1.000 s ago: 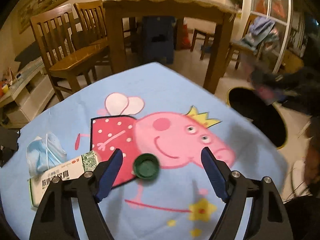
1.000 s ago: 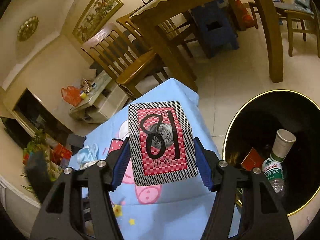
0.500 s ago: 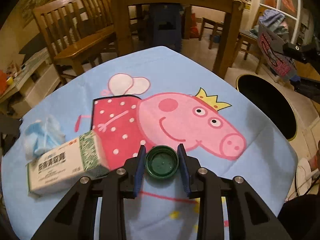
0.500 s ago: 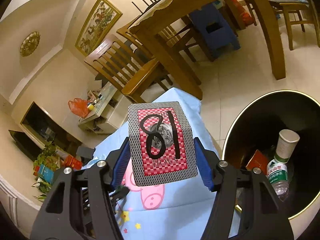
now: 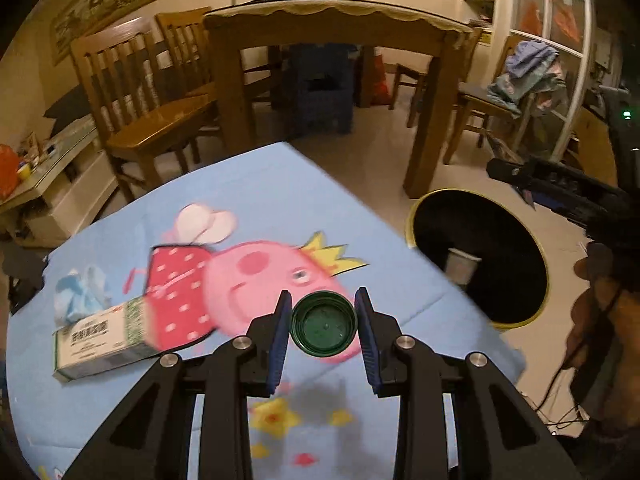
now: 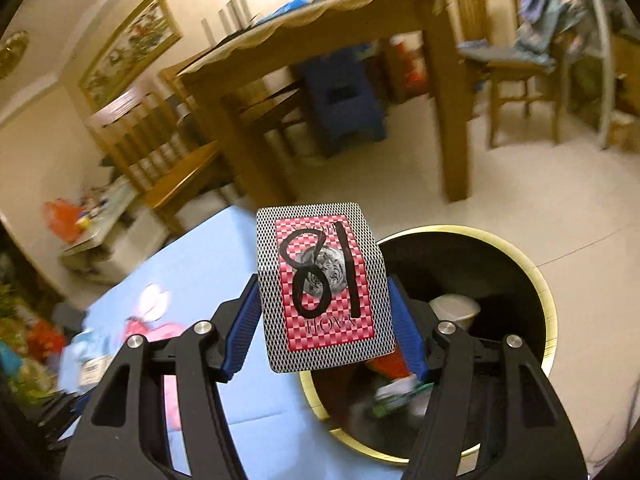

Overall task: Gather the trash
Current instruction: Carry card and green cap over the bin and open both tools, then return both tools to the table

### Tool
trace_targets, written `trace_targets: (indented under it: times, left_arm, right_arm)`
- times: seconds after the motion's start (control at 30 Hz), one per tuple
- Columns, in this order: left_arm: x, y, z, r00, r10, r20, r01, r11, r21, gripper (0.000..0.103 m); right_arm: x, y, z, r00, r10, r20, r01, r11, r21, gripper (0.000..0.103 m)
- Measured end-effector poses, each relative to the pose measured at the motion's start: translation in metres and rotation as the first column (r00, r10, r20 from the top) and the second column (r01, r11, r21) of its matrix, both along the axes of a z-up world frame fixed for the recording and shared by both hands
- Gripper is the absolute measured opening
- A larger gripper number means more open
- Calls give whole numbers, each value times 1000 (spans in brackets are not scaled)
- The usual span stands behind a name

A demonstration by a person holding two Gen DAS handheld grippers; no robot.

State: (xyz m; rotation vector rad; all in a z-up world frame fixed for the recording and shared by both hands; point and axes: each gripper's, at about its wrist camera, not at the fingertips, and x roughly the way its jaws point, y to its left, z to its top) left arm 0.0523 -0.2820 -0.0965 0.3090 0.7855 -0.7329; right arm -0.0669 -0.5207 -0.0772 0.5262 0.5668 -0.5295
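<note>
Blue cartoon cloth (image 5: 280, 184) covers your low table, with the dining table (image 5: 336, 20) at 12 o'clock. Your left gripper (image 5: 323, 322) pinches the green cap (image 5: 323, 323), hollow side facing the camera. Only the right view shows your right gripper (image 6: 324, 312) clamping the card (image 6: 322, 286), long axis upright, above the bin (image 6: 536, 280).

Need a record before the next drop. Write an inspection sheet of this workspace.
Surface: blue cartoon cloth covers the table.
Job's things: green cap in the left tool; card marked 18 in the right tool; bin on the floor holds a cup and other trash.
Clutter: box and blue wad on the cloth.
Grippers: left shut on the cap; right shut on the card, near the bin.
Cables: dark cords on the floor, right.
Surroundings: wooden table, chairs, framed pictures.
</note>
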Motion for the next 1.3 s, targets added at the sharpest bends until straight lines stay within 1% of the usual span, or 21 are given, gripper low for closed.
trace_targets:
  times: [0.07, 0.13, 0.17, 0.2, 0.27, 0.4, 0.5, 0.6, 0.7, 0.77, 0.87, 0.9, 0.93, 0.97, 1.0, 1.03, 1.17, 1.3]
  left_arm:
    - [-4, -11, 5, 1000, -22, 8, 22, 1000, -6, 30]
    - [-9, -25, 7, 999, -46, 14, 46, 999, -10, 30]
    - [-11, -31, 8, 998, -56, 14, 56, 998, -11, 30]
    - [-12, -36, 8, 998, -62, 15, 62, 998, -11, 30]
    - [-16, -49, 7, 996, -81, 26, 81, 997, -1, 30]
    - [-23, -71, 7, 993, -112, 37, 112, 994, 11, 30]
    - [-28, -91, 5, 989, -137, 46, 137, 990, 22, 30]
    - [-32, -105, 3, 986, -159, 46, 158, 987, 26, 30]
    - [-36, -121, 1, 982, -183, 53, 181, 983, 33, 30]
    - [-37, -133, 0, 979, -198, 52, 197, 980, 33, 30]
    - [-40, -151, -3, 974, -220, 62, 218, 975, 37, 31]
    - [-41, -155, -3, 972, -224, 67, 222, 974, 39, 33]
    - [-43, -160, -3, 970, -230, 74, 228, 973, 43, 38]
    - [-45, -164, -2, 969, -232, 85, 229, 972, 46, 50]
    - [-46, -164, -1, 968, -231, 95, 228, 973, 44, 55]
    - [-47, -165, -1, 967, -233, 105, 230, 972, 41, 55]
    - [-49, -164, 0, 965, -241, 106, 238, 971, 35, 55]
    - [-48, -153, 3, 968, -226, 109, 224, 974, 31, 55]
  right_arm:
    - [-1, -10, -12, 999, -23, -38, 23, 1000, 21, 61]
    - [-2, -21, -25, 994, -59, -87, 64, 997, 48, 64]
    - [-4, -27, -30, 992, -78, -96, 85, 994, 74, 66]
    - [-8, -33, -33, 993, -93, -77, 101, 989, 106, 73]
    - [-17, -40, -33, 989, -136, -56, 142, 983, 115, 83]
    - [-33, -47, -28, 983, -183, 18, 180, 977, 118, 85]
    - [-49, -52, -21, 972, -219, 87, 208, 971, 118, 87]
    - [-71, -60, -10, 938, -300, 172, 280, 951, 130, 93]
    - [-98, -66, -7, 899, -366, 242, 336, 929, 157, 94]
    - [-110, -71, -6, 877, -395, 274, 359, 917, 171, 94]
    - [-120, -76, -5, 859, -415, 300, 374, 909, 186, 95]
    - [-122, -77, -5, 855, -419, 305, 377, 907, 190, 95]
    - [-125, -78, -4, 854, -421, 307, 377, 906, 192, 95]
    - [-127, -79, -4, 851, -423, 311, 379, 905, 195, 95]
    - [-128, -80, -4, 849, -424, 314, 379, 904, 196, 95]
    - [-129, -80, -4, 848, -425, 317, 379, 904, 198, 95]
    - [-131, -81, -4, 846, -426, 321, 379, 904, 199, 95]
    - [-123, -75, -3, 862, -407, 301, 368, 912, 181, 96]
